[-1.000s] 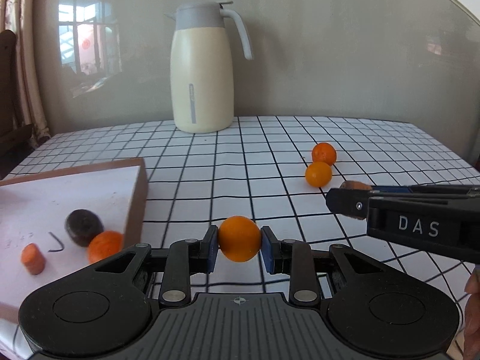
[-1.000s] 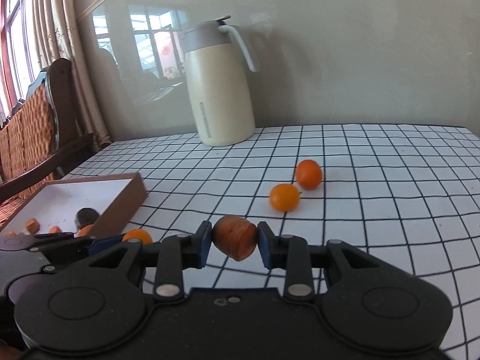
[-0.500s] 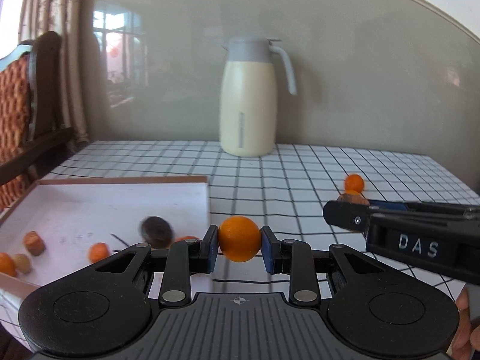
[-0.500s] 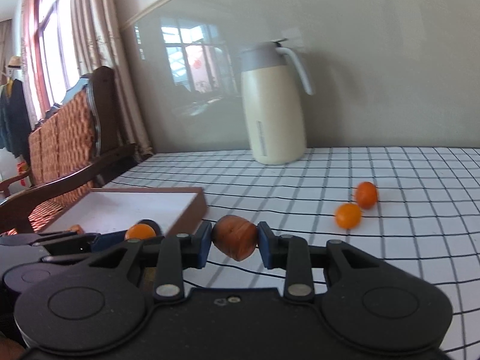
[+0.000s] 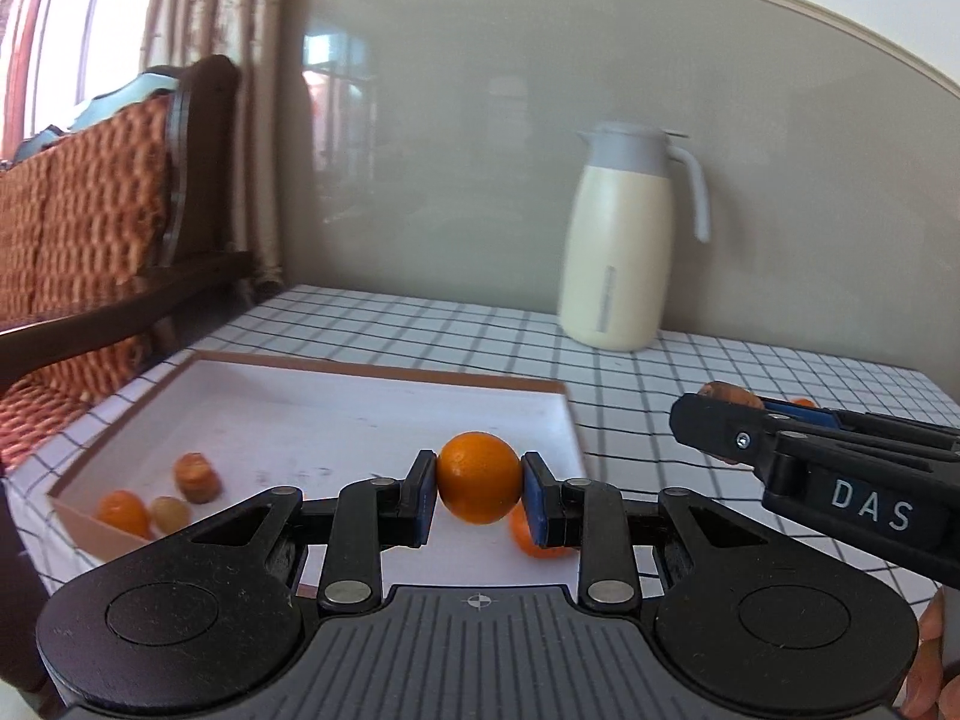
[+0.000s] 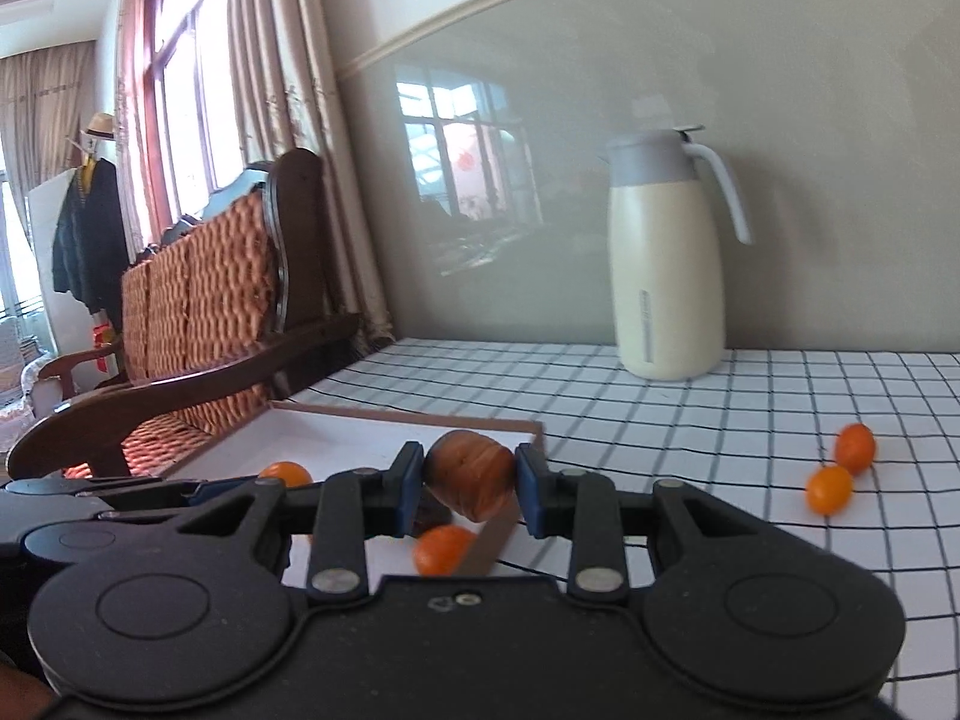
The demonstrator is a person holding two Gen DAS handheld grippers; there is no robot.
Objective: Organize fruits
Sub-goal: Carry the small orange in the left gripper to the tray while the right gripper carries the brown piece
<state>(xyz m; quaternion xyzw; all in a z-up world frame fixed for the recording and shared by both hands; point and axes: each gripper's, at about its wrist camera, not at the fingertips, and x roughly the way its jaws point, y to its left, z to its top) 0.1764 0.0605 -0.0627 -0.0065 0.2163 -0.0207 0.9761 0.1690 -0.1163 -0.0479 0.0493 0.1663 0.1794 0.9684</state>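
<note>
While both fruits hang over the tray, each should be lowered close to the white floor before the jaws open, so that nothing rolls out. The left hand-held gripper is closed on a small orange above the tray's near right part. The right hand-held gripper clamps a brown fruit beside the tray's right wall. Only the left view shows the fruits already lying in the left corner. Only the right view shows two small oranges waiting on the checked surface, well apart from the tray.
</note>
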